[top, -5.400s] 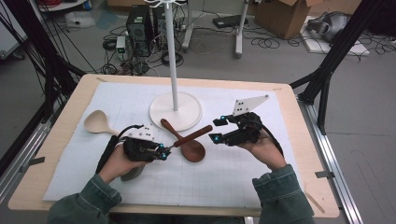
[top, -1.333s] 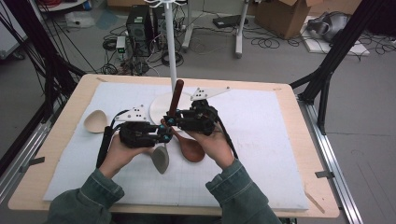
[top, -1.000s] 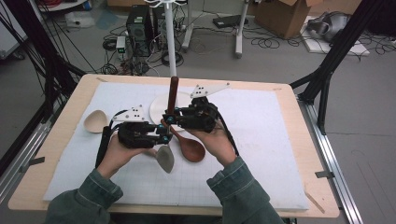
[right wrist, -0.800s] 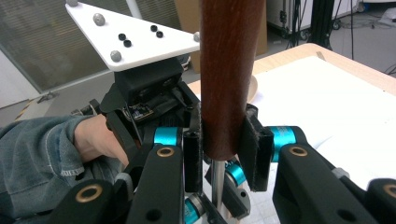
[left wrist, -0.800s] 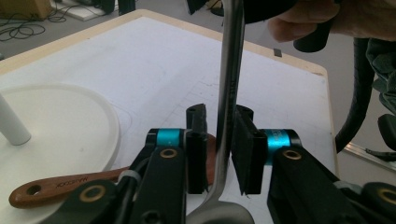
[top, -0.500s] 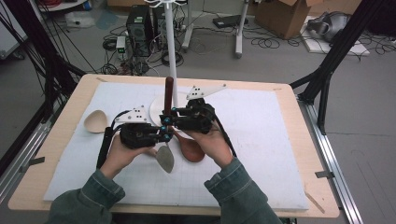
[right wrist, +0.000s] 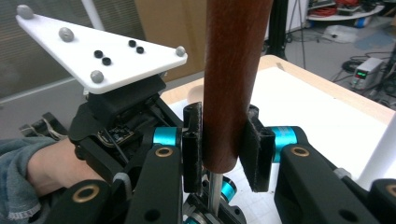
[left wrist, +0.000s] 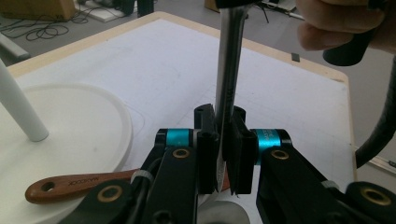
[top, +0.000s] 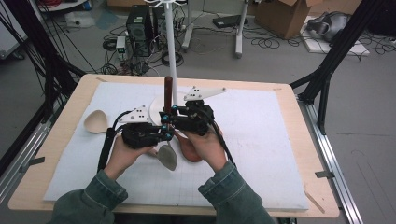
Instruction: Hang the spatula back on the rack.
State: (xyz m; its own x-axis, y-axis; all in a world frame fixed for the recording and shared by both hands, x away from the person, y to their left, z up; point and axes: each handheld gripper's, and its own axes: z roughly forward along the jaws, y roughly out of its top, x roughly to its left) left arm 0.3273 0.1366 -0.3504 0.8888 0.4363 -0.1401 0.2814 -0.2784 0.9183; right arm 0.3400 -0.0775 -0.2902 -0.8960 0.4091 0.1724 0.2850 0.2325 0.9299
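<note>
Above the middle of the worktop (top: pixel 289 140), the left gripper (left wrist: pixel 223 151) has just clamped onto the flat metal shank (left wrist: pixel 229 88) of a spatula held upright. The right gripper (right wrist: pixel 227 151) clasps its brown wooden handle (right wrist: pixel 231 79) higher up. A wooden spoon (left wrist: pixel 79 183) lies beside the white stand base (left wrist: pixel 60 140).

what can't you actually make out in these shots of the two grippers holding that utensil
- High view: how the metal shank joins the brown handle; the left gripper and right gripper cover it.
- Left gripper view: the utensil's head, cut off by the bottom edge behind the jaws.
- Right gripper view: the brown handle's top, cut off by the upper edge.
- High view: the brown spoon, mostly hidden under the right hand.
</note>
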